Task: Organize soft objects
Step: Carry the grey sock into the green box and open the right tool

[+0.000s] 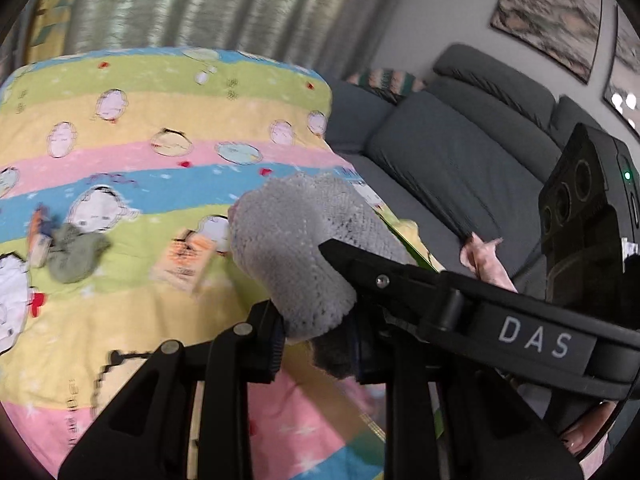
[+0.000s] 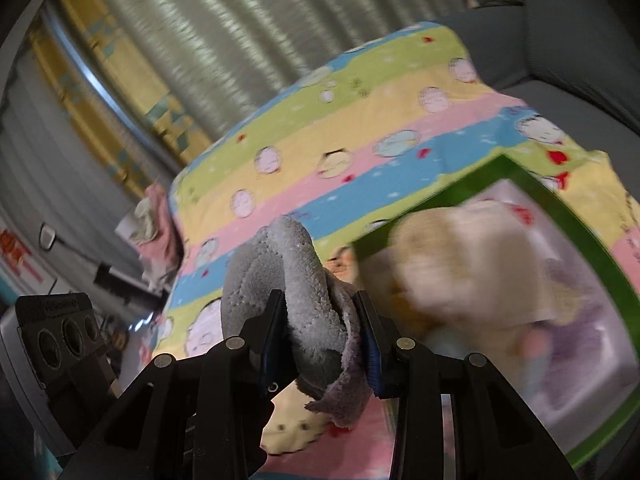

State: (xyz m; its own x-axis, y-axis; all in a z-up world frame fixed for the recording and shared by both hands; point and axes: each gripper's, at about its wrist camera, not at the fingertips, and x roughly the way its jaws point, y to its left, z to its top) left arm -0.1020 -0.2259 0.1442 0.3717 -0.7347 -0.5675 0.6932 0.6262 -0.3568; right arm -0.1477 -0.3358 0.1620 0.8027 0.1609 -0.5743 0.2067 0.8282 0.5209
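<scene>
Both grippers hold one grey fluffy cloth above a bed with a striped cartoon sheet. In the left wrist view my left gripper (image 1: pixel 320 328) is shut on the grey cloth (image 1: pixel 292 248), and the right gripper's black arm crosses in front of it. In the right wrist view my right gripper (image 2: pixel 320 336) is shut on the same cloth (image 2: pixel 280 280). A green-rimmed clear box (image 2: pixel 592 240) lies to the right, holding a cream plush toy (image 2: pixel 460 256) and other soft items. A green sock (image 1: pixel 74 254) lies on the sheet at the left.
The striped sheet (image 1: pixel 160 120) covers the bed. A small card (image 1: pixel 184 262) lies near the sock. A grey sofa (image 1: pixel 460 152) stands to the right, with a pink cloth (image 1: pixel 486 264) at its edge. Curtains hang behind. A pink heap (image 2: pixel 160 236) sits beyond the bed's far corner.
</scene>
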